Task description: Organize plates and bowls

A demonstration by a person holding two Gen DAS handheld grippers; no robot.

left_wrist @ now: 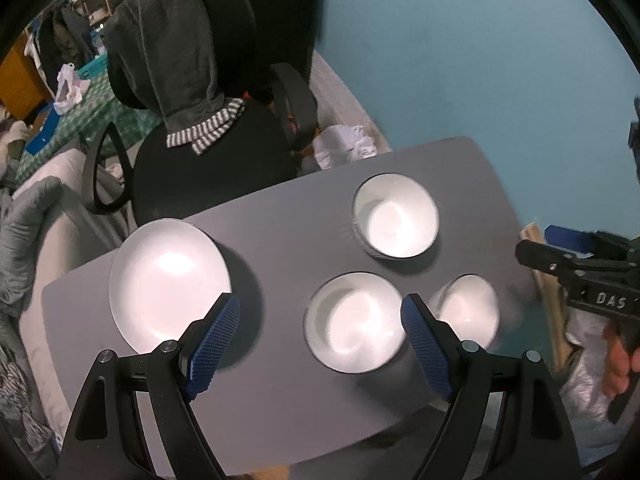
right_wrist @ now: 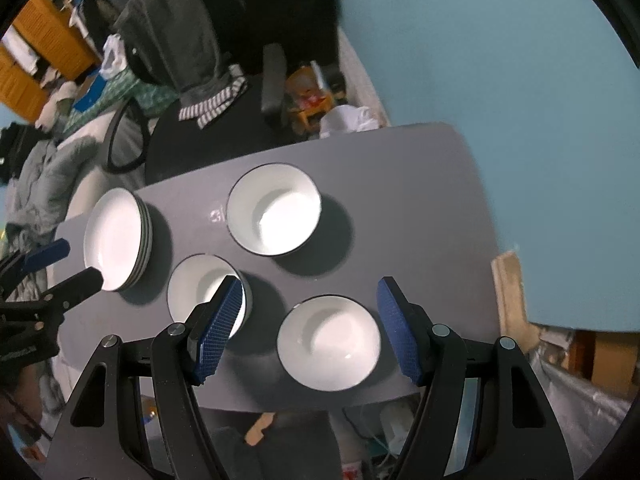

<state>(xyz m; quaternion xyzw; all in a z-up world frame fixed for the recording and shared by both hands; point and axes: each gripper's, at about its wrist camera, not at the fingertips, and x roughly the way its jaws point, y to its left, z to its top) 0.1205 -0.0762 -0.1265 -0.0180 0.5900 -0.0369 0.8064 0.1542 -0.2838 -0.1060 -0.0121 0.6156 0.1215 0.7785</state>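
**Two open tools above a desk of white crockery**

A smooth grey desk [right_wrist: 420, 208] with rounded corners carries a stack of plates [right_wrist: 116, 240] and three bowls, all glossy white with a thin dark rim. The plates are shallow and round, several nested together at the desk's left end. The far bowl [right_wrist: 274, 208] stands alone toward the back edge; the middle bowl [right_wrist: 200, 292] sits just beside the plates; the near bowl [right_wrist: 328, 344] is close to the front edge. All three bowls are deep, round and empty, and the top plate is bare.

The right tool [right_wrist: 310, 328] hangs over the near bowl, its blue cross-hatched pads [right_wrist: 396, 332] spread wide on either side of it, gripping nothing. The left tool [left_wrist: 320, 344] hangs over the strip between the plates and the middle bowl, its jaws likewise wide apart and empty.

Behind the desk stands a black office chair [left_wrist: 208, 168] with a dark grey fleece garment [left_wrist: 176, 48] with striped cuffs draped over its back.
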